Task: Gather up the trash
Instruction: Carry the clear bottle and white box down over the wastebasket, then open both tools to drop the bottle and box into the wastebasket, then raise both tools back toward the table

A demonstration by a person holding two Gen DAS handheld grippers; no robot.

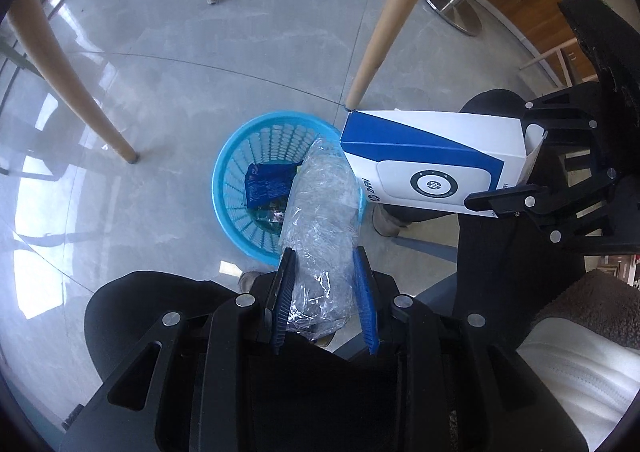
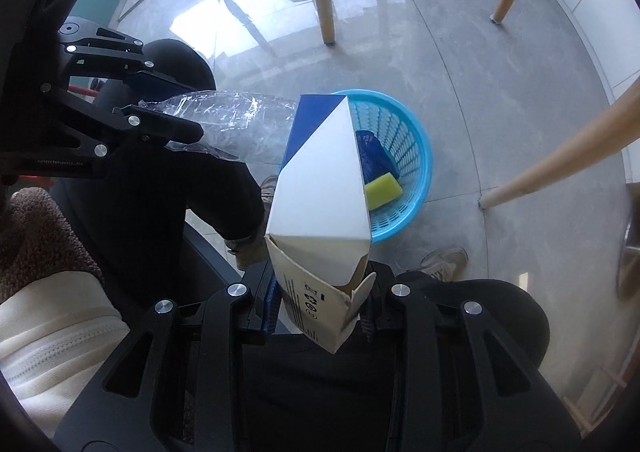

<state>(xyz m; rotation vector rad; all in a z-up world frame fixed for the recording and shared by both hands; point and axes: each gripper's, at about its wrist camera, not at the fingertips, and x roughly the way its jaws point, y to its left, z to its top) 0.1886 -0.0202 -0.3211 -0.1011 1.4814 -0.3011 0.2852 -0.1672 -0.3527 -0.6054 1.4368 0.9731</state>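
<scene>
A round light-blue basket (image 1: 236, 155) stands on the grey floor; it also shows in the right wrist view (image 2: 412, 155). Inside lie a dark blue wrapper (image 1: 266, 183) and a yellow sponge (image 2: 383, 191). My left gripper (image 1: 324, 264) is shut on a crumpled clear plastic bottle (image 1: 324, 207), held above the basket's near rim. My right gripper (image 2: 322, 288) is shut on a white and blue cardboard box (image 2: 320, 179), held above the basket's left side. The box (image 1: 424, 163) shows right of the bottle in the left wrist view, the bottle (image 2: 236, 123) left of the box in the right wrist view.
Wooden table legs (image 1: 380, 31) stand around the basket on the glossy floor (image 1: 180, 71). The person's dark-trousered legs and shoes (image 2: 444, 264) are close to the basket. A metal-based stand (image 1: 456, 7) and wooden cabinets are at the far right.
</scene>
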